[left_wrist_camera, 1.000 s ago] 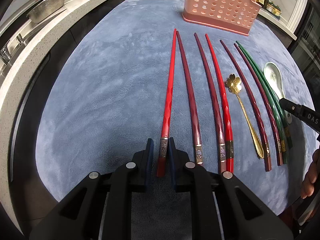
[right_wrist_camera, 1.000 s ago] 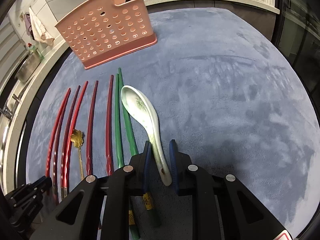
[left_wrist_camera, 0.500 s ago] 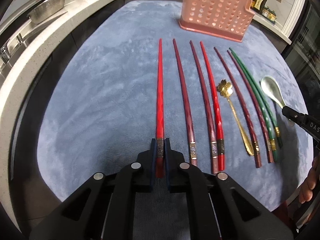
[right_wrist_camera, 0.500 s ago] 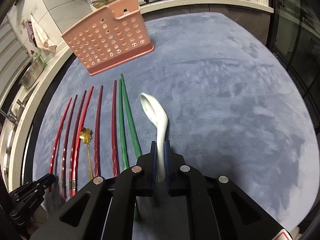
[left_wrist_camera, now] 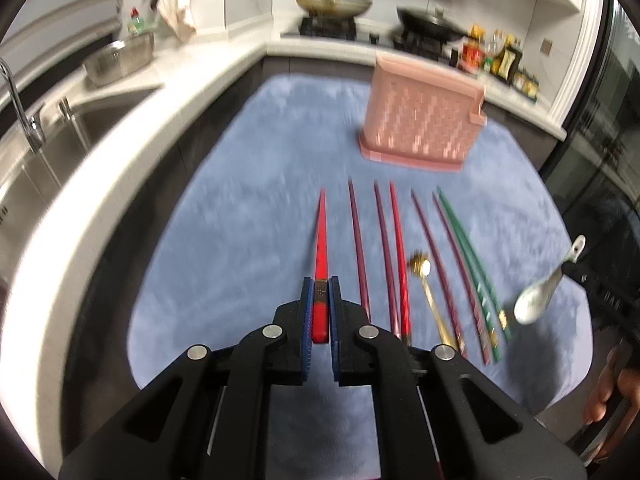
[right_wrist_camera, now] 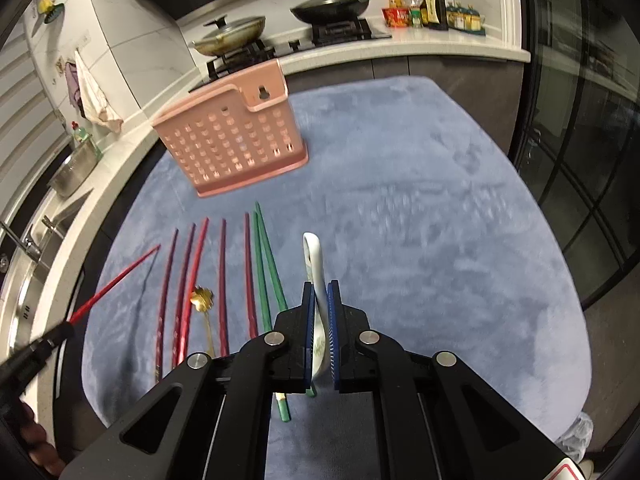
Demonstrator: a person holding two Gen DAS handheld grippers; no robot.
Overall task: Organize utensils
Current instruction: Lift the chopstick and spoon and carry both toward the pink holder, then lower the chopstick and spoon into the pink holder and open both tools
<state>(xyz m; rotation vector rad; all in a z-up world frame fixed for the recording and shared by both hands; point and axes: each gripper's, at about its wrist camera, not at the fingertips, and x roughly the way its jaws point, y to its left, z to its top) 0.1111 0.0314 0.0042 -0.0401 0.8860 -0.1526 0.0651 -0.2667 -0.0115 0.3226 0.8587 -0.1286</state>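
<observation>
My left gripper (left_wrist_camera: 320, 282) is shut on a bright red chopstick (left_wrist_camera: 321, 236) and holds it lifted off the blue mat, tip pointing away; it also shows in the right wrist view (right_wrist_camera: 116, 280). My right gripper (right_wrist_camera: 320, 286) is shut on a white ceramic spoon (right_wrist_camera: 314, 260), lifted above the mat; the spoon also shows in the left wrist view (left_wrist_camera: 540, 296). A pink perforated utensil holder (left_wrist_camera: 424, 120) (right_wrist_camera: 232, 144) stands upright at the far side of the mat. Several red, maroon and green chopsticks (left_wrist_camera: 394, 256) and a gold flower spoon (left_wrist_camera: 420, 268) lie in a row on the mat.
The blue mat (right_wrist_camera: 420, 240) covers the table. A white counter with a sink (left_wrist_camera: 60, 152) and a steel bowl (left_wrist_camera: 120, 60) curves along the left. A stove with pans (right_wrist_camera: 280, 28) and bottles (right_wrist_camera: 432, 8) stand behind. Glass doors (right_wrist_camera: 580, 160) are on the right.
Both grippers have risen from the mat, the left carrying the red chopstick and the right carrying the white spoon. Both views now tilt up towards the kitchen.
</observation>
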